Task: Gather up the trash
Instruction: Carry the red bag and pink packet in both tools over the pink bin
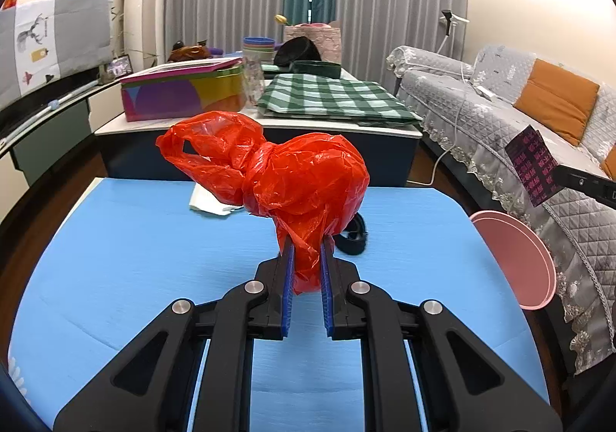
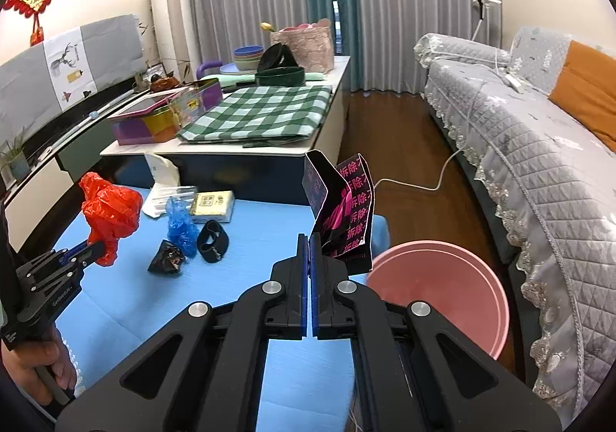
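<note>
Now the left tool (image 1: pixel 307 258) is closed tight on the bottom tail of a red plastic bag (image 1: pixel 285 178) and holds it up above the blue table (image 1: pixel 115 258). From the right camera you can see the same red bag (image 2: pixel 109 216) in that left tool (image 2: pixel 94 253), over the left part of the table. The right tool (image 2: pixel 309 251) is pinched shut on the edge of a black and pink packet (image 2: pixel 342 208). That packet sticks up past the right edge of the table, close to the pink bin (image 2: pixel 439 289) on the floor, and from the left camera the packet (image 1: pixel 533 166) shows up high above the bin (image 1: pixel 516 258).

A little farther out on the blue table lie more bits of trash. You can see a crumpled black wrapper (image 2: pixel 167 258), a scrunched blue bag (image 2: pixel 180 226) just beside it, and a black band (image 2: pixel 213 241) next to those. Behind them sit a yellow pack (image 2: pixel 213 205) and a clear packet (image 2: pixel 171 198), with a white bag (image 2: pixel 161 170) standing at the far edge.

Farther back is a second table (image 2: pixel 215 151) with a green checked cloth (image 2: pixel 261 112) and a colourful tin box (image 2: pixel 154 120). On the right is a grey sofa (image 2: pixel 539 147)
</note>
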`<move>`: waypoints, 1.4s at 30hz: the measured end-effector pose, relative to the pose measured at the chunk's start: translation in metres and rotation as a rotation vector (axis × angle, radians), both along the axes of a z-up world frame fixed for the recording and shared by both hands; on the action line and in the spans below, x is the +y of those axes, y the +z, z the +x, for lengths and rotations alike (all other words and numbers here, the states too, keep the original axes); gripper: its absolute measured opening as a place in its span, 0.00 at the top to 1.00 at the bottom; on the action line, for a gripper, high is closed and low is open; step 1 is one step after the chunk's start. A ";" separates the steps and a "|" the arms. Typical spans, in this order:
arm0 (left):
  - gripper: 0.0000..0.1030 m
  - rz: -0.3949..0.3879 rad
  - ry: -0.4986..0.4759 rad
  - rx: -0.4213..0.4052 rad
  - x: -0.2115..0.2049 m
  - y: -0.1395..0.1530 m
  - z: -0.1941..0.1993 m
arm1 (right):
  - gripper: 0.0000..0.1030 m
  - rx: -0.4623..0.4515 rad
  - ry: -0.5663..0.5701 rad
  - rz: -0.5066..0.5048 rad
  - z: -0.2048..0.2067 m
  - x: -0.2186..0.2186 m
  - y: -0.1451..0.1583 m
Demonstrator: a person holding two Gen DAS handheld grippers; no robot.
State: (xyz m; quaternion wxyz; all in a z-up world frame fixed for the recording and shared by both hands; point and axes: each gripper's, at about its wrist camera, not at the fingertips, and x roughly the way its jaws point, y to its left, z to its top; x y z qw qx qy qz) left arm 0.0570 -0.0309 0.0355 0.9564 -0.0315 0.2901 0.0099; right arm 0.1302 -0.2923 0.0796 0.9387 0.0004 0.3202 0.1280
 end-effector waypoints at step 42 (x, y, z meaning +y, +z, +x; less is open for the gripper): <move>0.88 0.017 -0.232 0.012 -0.118 0.005 0.024 | 0.99 -0.091 -0.243 0.022 -0.007 -0.112 0.026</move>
